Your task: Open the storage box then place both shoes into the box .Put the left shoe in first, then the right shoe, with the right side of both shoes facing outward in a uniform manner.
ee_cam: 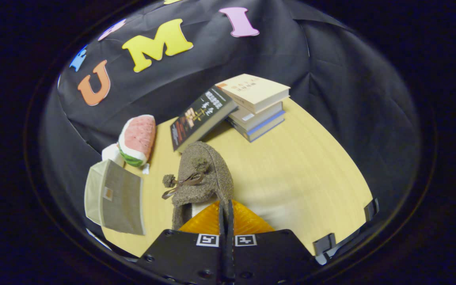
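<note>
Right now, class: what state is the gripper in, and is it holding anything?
Gripper: shut on the fuzzy brown shoe's heel rim, held above the table.

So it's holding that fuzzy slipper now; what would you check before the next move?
1. Grip: gripper fingers closed together on the slipper's edge: ok.
2. Slipper off the table: cannot tell.
3. Storage box open: cannot tell; it stands beside the slipper.
4. Left shoe or right: cannot tell.
5. Way to the box: ok; the watermelon toy and books lie beyond.
</note>
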`<state>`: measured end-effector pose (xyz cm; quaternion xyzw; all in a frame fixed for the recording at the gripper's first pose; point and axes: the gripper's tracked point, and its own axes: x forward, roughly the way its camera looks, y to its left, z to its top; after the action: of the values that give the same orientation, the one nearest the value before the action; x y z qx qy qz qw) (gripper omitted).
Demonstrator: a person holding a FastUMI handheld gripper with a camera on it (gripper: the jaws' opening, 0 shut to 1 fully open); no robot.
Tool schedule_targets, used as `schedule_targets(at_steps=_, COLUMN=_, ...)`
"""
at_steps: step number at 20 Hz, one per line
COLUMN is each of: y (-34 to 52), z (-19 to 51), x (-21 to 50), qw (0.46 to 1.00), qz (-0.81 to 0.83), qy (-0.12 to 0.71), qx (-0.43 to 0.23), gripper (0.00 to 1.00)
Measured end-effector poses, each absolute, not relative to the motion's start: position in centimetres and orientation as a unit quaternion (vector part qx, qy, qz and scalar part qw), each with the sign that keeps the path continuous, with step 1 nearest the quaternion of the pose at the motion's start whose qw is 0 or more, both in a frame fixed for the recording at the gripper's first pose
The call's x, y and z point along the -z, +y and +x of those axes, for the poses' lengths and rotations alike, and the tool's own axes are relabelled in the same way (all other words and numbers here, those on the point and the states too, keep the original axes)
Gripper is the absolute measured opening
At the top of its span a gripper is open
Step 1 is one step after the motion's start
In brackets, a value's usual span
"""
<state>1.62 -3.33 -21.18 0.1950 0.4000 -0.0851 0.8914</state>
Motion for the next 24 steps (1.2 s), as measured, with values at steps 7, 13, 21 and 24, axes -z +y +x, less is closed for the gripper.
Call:
schedule_targets(at_steps=7, y=10.4, z=5.9, x=12.3, qw=0.907, qz=0.230, qy=0.345, qx=0.071, gripper=0.00)
schedule_targets(at_steps=13, y=22.1, z=8.7, x=10.9, qw=0.909, qz=0.232, qy=0.342, qx=0.054, gripper=0.00)
schedule_targets(at_steps=21, y=30.5, z=9.0, x=15.3, qw=0.906, qz=0.195, qy=0.371, qx=0.067, gripper=0.00)
schedule_targets(at_steps=24, y=32.1, z=8.4, x=17.0, qw=0.907, qz=0.165, qy=0.380, qx=0.075, gripper=0.00)
